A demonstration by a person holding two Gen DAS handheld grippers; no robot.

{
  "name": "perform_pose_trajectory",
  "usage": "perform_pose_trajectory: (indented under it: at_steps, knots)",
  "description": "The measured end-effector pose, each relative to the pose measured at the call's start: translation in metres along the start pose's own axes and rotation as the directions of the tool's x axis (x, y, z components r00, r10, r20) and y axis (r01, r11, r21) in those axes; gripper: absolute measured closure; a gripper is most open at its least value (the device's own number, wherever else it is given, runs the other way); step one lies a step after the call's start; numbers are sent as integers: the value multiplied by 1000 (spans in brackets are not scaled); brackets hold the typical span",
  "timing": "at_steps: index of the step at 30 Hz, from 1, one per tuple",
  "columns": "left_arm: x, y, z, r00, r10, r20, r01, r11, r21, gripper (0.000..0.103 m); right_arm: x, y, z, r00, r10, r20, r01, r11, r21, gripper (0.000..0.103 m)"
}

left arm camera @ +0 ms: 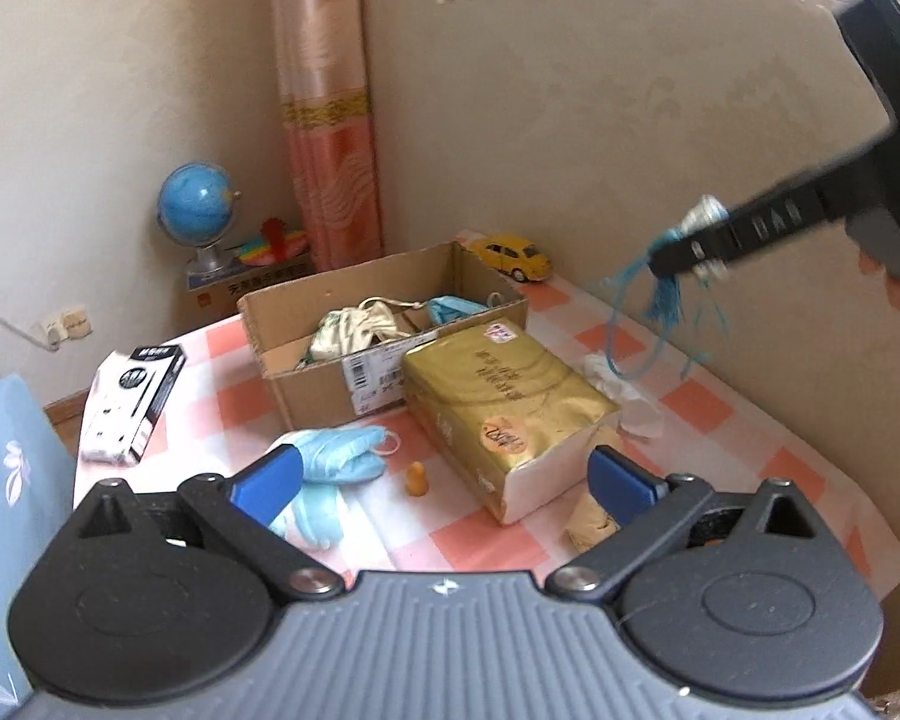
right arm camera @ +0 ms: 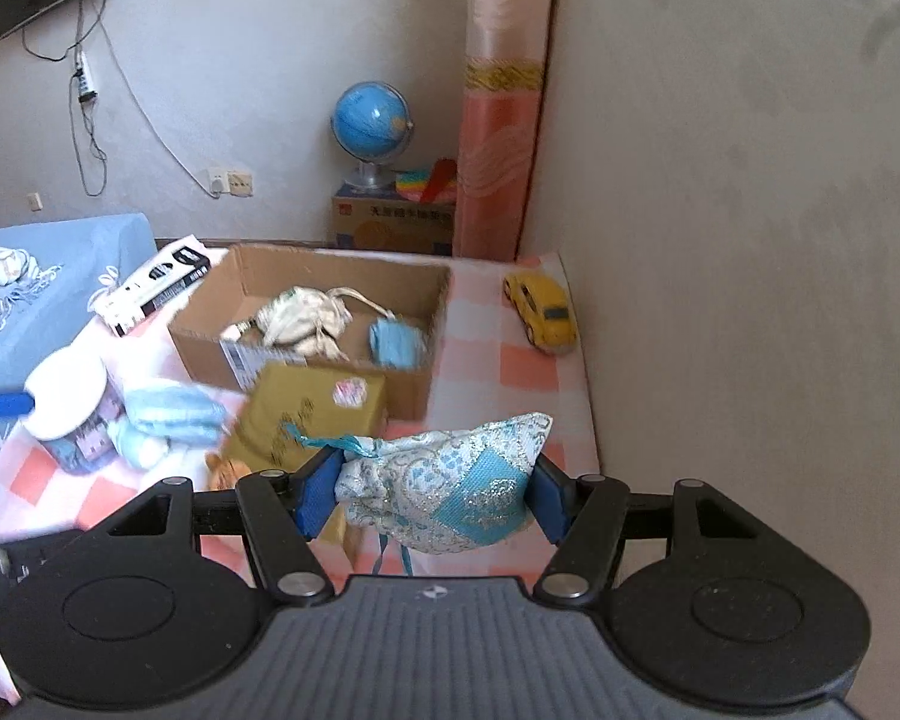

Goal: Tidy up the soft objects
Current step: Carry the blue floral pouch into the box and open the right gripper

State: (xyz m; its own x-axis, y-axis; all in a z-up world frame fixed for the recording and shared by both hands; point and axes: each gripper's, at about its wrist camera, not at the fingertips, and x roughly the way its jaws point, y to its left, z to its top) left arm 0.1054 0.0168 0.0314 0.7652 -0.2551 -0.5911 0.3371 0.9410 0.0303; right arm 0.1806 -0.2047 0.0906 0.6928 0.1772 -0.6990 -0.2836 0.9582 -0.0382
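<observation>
My right gripper [right arm camera: 432, 495] is shut on a blue-and-silver brocade pouch [right arm camera: 450, 480], held in the air above the table's right side. It shows in the left wrist view [left arm camera: 684, 255] with the pouch's blue cords [left arm camera: 660, 312] hanging. My left gripper [left arm camera: 444, 474] is open and empty, low over the table. A light blue glove [left arm camera: 336, 456] lies by its left finger. An open cardboard box [left arm camera: 330, 384] holds a cream drawstring bag [left arm camera: 354, 327] and a blue face mask [left arm camera: 450, 307].
A gold tissue pack [left arm camera: 504, 402] lies in front of the box. A yellow toy car [left arm camera: 513, 255], white crumpled tissue [left arm camera: 630, 396], a black-and-white box [left arm camera: 132, 408], a small orange cone [left arm camera: 417, 478] and a white jar [right arm camera: 75, 414] are on the checkered tablecloth [left arm camera: 750, 420]. The wall is on the right.
</observation>
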Motion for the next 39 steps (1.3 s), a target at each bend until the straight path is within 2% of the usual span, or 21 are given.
perform_pose_trajectory:
  at_steps: [4,10,18,28,32,35,37,39]
  knots:
    - [-2,3,-8,999,30,15,-30,999,-38,2,9,15,30,1000,30,11,-29,999,-33,35]
    - [0,5,-20,1000,28,6,-28,996,-81,2,37,45,77,998,68,18,-66,993,-94,35]
    - [-2,12,-31,999,47,-9,-48,992,-117,2,107,77,124,993,110,-42,-113,990,-88,35]
    - [0,25,-36,997,73,-26,-76,985,-155,2,179,98,128,983,101,-153,-103,995,-3,35]
    - [-1,25,-37,997,70,-18,-72,985,-154,2,199,100,122,970,113,-214,-105,993,50,34]
    - [-1,26,-36,998,64,-15,-66,985,-156,2,206,100,115,950,198,-241,-179,979,99,21]
    - [-1,26,-36,998,67,-15,-69,985,-156,2,205,99,112,952,199,-234,-178,978,109,9]
    - [-1,27,-37,998,67,-17,-69,985,-160,2,203,97,109,951,207,-228,-184,976,116,2]
